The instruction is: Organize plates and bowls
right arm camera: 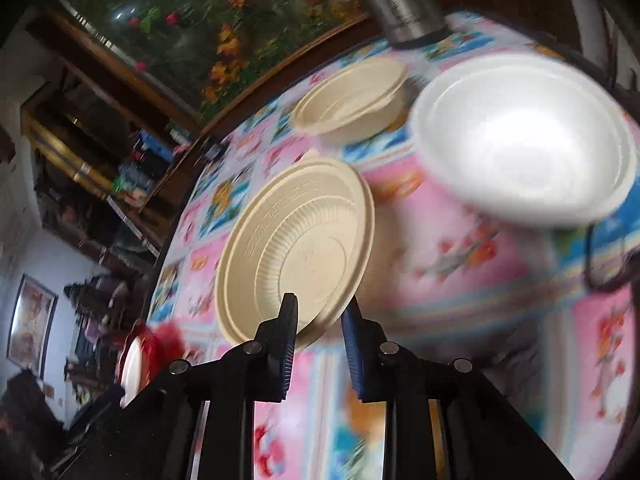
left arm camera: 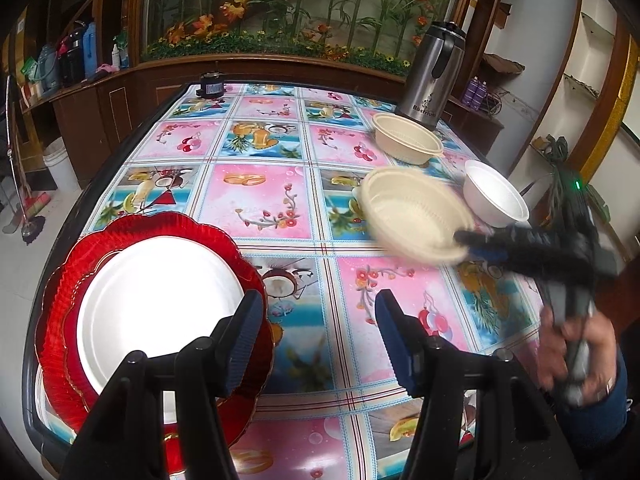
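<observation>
Your counter (left arm camera: 280, 208) stretches ahead of both claws. Just left of your left claw (left arm camera: 316, 332) sits the red plate (left arm camera: 56, 320) with a white plate (left arm camera: 160, 304) on it; that claw stands half open, empty. Your right claw (right arm camera: 318, 330) straddles the tilted beige bowl (right arm camera: 296, 248) rim; whether the pads press it, you cannot tell. A white bowl (right arm camera: 524, 140) lies beyond, to its right.

Steel flask (left arm camera: 434, 76) on patterned tablecloth (left arm camera: 260, 196)
</observation>
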`<state>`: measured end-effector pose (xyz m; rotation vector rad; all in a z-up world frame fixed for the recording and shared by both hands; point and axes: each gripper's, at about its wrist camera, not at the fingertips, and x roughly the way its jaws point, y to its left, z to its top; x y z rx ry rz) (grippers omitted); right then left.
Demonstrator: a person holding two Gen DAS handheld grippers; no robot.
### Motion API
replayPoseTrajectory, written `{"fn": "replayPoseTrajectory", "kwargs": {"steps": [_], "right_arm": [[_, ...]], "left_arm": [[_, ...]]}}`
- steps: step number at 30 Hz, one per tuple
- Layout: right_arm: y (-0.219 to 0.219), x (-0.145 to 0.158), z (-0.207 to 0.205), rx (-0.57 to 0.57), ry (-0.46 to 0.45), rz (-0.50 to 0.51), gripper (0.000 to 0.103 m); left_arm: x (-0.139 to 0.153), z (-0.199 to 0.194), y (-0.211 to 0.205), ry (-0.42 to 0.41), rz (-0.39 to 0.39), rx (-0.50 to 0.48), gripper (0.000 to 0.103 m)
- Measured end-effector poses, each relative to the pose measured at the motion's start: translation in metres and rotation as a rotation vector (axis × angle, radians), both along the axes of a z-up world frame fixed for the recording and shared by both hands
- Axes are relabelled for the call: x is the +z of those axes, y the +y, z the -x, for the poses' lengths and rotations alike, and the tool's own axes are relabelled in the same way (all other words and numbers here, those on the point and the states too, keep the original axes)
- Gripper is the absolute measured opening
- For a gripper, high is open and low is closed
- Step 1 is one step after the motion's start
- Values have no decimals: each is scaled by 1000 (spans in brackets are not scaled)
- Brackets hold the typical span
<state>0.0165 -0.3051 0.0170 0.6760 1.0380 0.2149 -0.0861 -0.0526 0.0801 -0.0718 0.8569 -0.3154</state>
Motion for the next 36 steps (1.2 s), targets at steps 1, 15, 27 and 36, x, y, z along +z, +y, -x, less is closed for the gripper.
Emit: {"fn": "replayPoseTrajectory", "kwargs": {"steps": [1, 15, 27, 36], "right_arm": [[10, -4, 10, 23, 34, -71, 32], [-6, 32, 7, 124, -102, 79, 48], [-8, 3, 32, 51, 23, -102, 16], [10, 33, 110, 163, -77, 18, 49]], "left_arm": [[0, 0, 0, 1, 1, -1, 58], [-2, 4, -17, 40, 60, -62, 62], [-16, 0, -28, 101, 97, -91, 62], [-31, 2, -46, 150, 102, -133, 62]]}}
